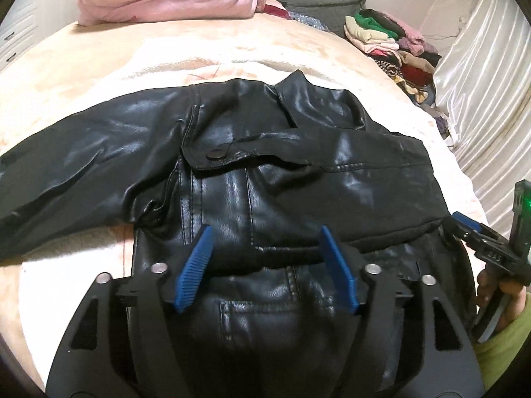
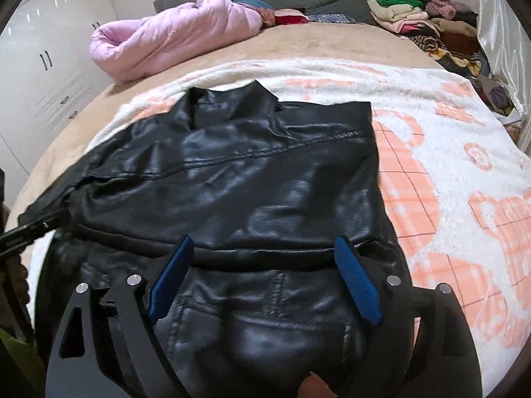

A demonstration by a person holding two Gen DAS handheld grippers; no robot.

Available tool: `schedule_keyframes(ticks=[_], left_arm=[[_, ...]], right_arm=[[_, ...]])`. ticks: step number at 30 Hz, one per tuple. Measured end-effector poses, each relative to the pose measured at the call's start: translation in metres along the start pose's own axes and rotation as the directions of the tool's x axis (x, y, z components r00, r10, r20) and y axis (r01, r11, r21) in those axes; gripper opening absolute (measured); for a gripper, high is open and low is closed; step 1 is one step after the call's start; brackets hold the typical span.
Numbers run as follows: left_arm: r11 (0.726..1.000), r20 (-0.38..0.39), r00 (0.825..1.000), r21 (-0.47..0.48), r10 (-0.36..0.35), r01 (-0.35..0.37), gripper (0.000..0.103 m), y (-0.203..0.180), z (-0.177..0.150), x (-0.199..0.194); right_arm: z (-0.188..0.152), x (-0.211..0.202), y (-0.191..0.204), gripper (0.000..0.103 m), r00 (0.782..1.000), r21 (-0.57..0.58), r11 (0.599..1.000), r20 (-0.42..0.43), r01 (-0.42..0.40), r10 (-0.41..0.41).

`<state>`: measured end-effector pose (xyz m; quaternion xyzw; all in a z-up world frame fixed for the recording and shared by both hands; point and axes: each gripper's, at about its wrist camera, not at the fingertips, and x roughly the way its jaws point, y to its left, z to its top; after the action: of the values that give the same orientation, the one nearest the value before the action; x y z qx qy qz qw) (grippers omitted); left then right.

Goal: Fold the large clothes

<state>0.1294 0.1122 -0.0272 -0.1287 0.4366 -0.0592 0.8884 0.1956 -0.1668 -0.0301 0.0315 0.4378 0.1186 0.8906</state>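
Where legible, nothing: black jacket (image 1: 265, 172)

Glossy black jacket (image 1: 252, 165) is shining over a white blanket (image 2: 448, 139) showing peach checked shapes. Blue pads (image 1: 195, 265) are glowing on the black left hand-held gripper (image 1: 265, 235). Pink duvet (image 2: 172, 39) and a many-coloured clothes pile (image 1: 391, 43) are sitting behind.

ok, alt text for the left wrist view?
Open left gripper hovers over a black leather jacket on a bed blanket, one sleeve folded across its front. The right gripper is at the right edge.
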Motion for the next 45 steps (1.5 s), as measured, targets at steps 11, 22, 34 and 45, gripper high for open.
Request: schedule_keyframes(ticks=[11,22,34,45], left_arm=[[0.998,0.040,0.998,-0.035,0.048,-0.046,0.094,0.005,-0.005,-0.026],[0.990,0.074,0.991,-0.096,0.114,-0.106,0.094,0.034,-0.012,-0.053],[0.972,0.111,0.978,-0.176,0.175,-0.154,0.094,0.074,-0.017,-0.082],[0.950,0.131,0.966,-0.248,0.225,-0.187,0.094,0.109,-0.022,-0.095]], right_arm=[[0.001,-0.037,0.030,0.096,0.997,-0.037,0.999,0.082,-0.013,0.016],[0.014,-0.046,0.089,0.097,0.990,-0.123,0.990,0.112,-0.069,0.083],[0.030,-0.044,0.149,0.099,0.979,-0.180,0.977,0.148,-0.115,0.142],[0.039,-0.035,0.201,0.099,0.971,-0.251,0.955,0.139,-0.156,0.195]])
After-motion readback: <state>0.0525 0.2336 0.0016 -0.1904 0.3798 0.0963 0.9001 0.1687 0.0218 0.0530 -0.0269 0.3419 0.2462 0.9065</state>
